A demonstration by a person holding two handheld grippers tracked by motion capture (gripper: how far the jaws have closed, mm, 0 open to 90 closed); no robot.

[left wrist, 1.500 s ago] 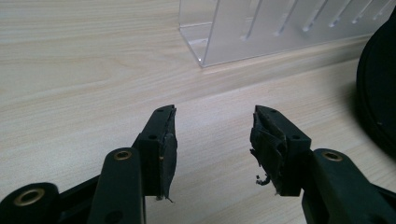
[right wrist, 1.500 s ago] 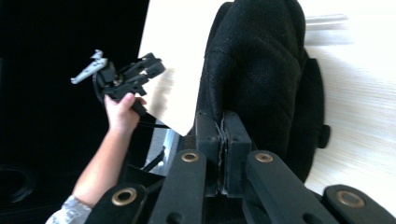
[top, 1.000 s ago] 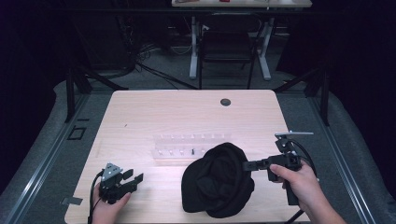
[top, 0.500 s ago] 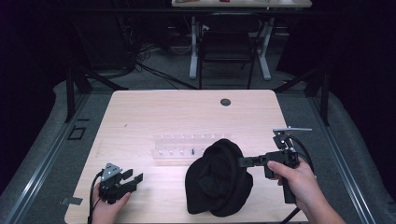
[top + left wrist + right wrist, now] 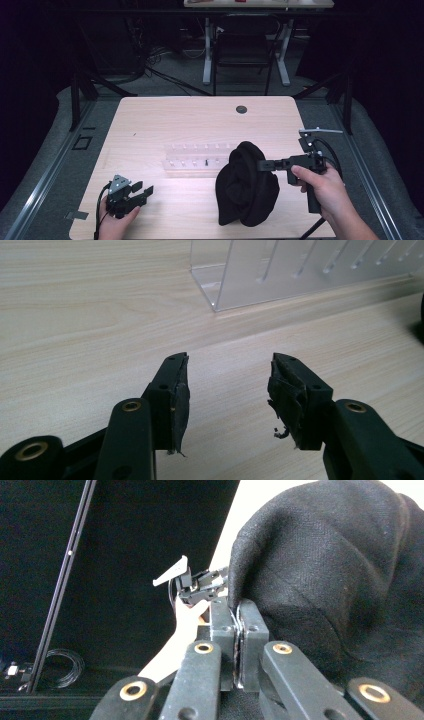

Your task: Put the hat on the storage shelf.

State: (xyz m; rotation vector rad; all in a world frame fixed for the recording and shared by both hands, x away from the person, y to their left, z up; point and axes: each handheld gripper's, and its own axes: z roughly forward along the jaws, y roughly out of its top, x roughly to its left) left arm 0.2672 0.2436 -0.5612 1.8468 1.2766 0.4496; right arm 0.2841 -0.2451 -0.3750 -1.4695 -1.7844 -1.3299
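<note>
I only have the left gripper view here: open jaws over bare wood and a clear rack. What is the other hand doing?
Observer: The right gripper is shut on the edge of a black cloth, holding it up off the table.
Operator: Does the cloth touch the rack?
Observer: In the high view it overlaps the clear rack's right end; contact cannot be told.
Operator: Where is my gripper?
Observer: The left gripper sits near the table's front left corner, apart from the cloth.

Pretty dark room overall. Light wood table [image 5: 165, 120] sits on grey floor [image 5: 60, 165], with a black chair [image 5: 243, 52] behind it, probably tucked under a white-legged desk [image 5: 207, 55].
</note>
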